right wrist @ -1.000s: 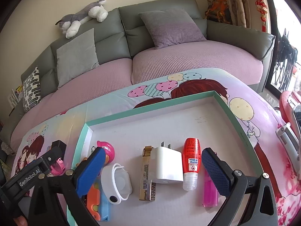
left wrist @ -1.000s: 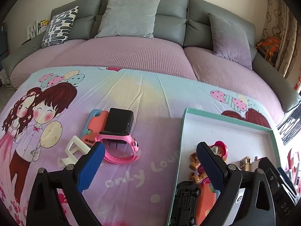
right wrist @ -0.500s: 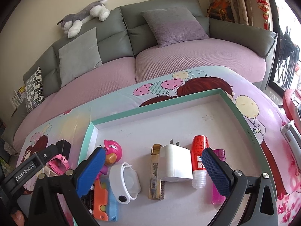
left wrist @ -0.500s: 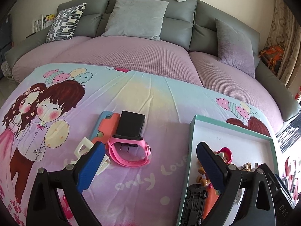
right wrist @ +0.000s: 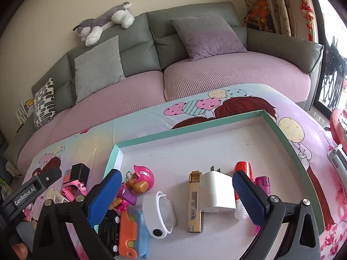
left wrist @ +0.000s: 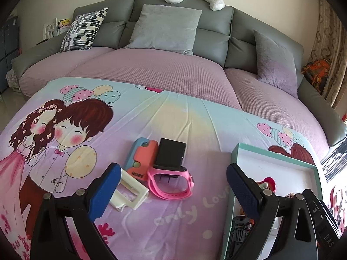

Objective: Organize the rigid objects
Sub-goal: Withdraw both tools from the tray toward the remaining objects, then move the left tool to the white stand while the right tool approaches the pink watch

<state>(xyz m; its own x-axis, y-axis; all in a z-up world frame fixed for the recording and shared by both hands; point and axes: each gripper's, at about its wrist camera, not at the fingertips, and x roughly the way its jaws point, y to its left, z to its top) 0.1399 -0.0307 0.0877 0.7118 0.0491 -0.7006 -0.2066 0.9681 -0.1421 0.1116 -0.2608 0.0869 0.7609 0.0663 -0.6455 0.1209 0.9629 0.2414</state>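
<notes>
A glossy pink plastic child's wristwatch [left wrist: 171, 184] lies on the cartoon-print cloth [left wrist: 173, 121], touching a black plug charger [left wrist: 171, 155]. The teal-rimmed white tray [right wrist: 279, 127] holds a white charger cube [right wrist: 216, 192], gold lighter [right wrist: 194, 201] and pink-helmeted pup figure [right wrist: 138, 182]. Left gripper [left wrist: 173, 186] and right gripper [right wrist: 175, 191] are both spread, empty.

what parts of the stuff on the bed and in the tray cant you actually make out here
- Black charger, left wrist view: prongs partly behind the pink watch.
- White clip, left wrist view: near end behind the left gripper finger.
- Red-capped bottle, right wrist view: label covered by the right gripper finger.
- Black toy car, right wrist view: front hidden by a finger.
</notes>
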